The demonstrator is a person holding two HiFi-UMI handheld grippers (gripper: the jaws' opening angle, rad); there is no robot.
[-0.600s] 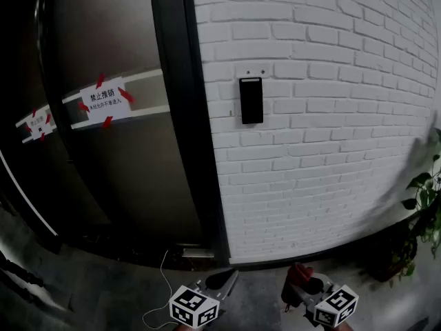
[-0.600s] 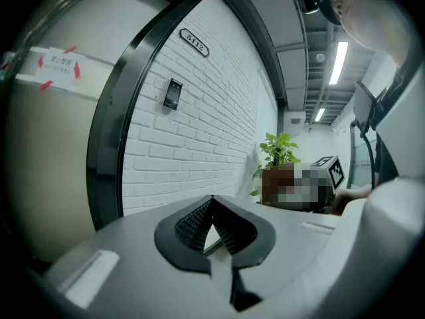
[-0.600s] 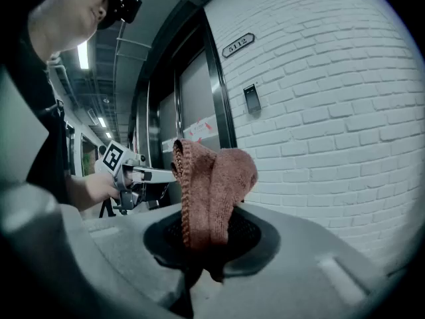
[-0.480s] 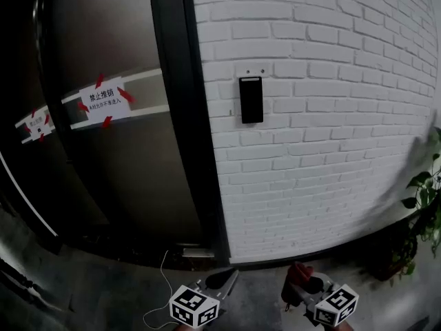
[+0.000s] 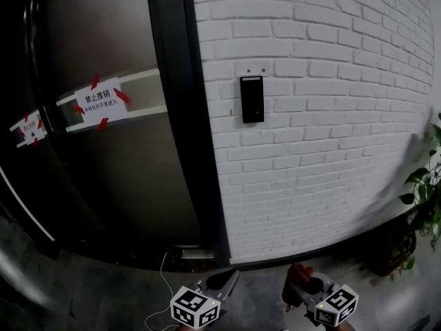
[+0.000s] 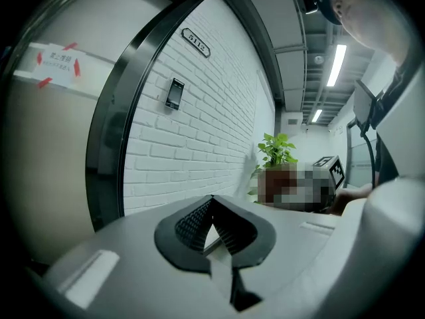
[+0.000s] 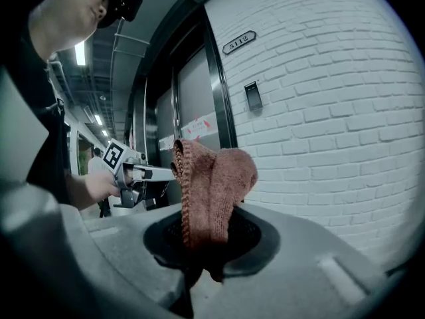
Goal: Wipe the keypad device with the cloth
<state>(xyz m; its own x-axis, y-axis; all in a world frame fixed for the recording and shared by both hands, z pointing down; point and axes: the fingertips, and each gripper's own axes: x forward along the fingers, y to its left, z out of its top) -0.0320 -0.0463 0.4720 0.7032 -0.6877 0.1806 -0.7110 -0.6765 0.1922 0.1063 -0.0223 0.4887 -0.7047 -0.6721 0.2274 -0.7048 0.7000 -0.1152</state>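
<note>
Okay, barely anything has shifted in the last half second. My head view has swung a touch, so the taped notice (image 5: 101, 100) on the door has slid a little left in frame. The keypad device (image 5: 252, 98) sits almost where it was on the white brick wall (image 5: 331, 136). Both tools still hang low at the bottom of the picture, as before. I read that as the approach not really begun: no wiping yet, and the keypad is well above and ahead of both tools, untouched.

The right tongs (image 7: 212, 234) are clenched on the cloth (image 7: 211, 178), a reddish-brown knitted piece standing up out of the grip in a folded bunch, so that's ready to go. The left tongs (image 6: 212, 221) are closed tip to tip with nothing in them.

Looking around, the black door frame (image 5: 186, 116) runs near the keypad's left side and a number plate (image 7: 239, 42) sits higher up the wall. There's a potted plant (image 5: 426, 198) far right near the floor, and a thin cable (image 5: 162, 281) trailing on the floor at the foot of the door. Nothing stands between cloth and keypad. I judge the next move is a long lift up and forward with the right tool, keeping clear of that frame.
</note>
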